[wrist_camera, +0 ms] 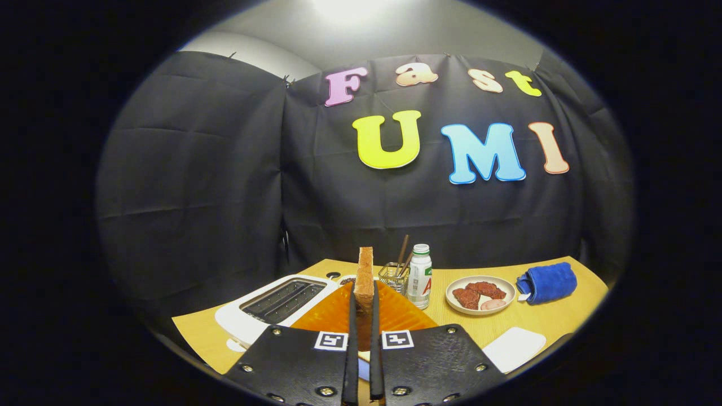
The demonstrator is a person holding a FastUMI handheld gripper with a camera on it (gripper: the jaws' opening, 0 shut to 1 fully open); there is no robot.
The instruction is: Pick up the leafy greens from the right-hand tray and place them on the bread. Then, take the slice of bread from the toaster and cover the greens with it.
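Note:
My gripper (pixel 364 307) is shut on a slice of bread (pixel 365 273), which stands upright on edge between the two fingers and rises above their tips. It hangs over an orange tray (pixel 403 313) just ahead of the fingers. The white toaster (pixel 276 307) lies to the left of the tray, its slots dark. The greens and the lower bread are hidden behind the gripper body.
Beyond the tray stand a wire holder with sticks (pixel 395 273) and a small white bottle (pixel 420 276). Right of them sits a plate of meat pieces (pixel 480 294), then a rolled blue cloth (pixel 548 283). A white flat tray (pixel 516 348) lies near the right finger.

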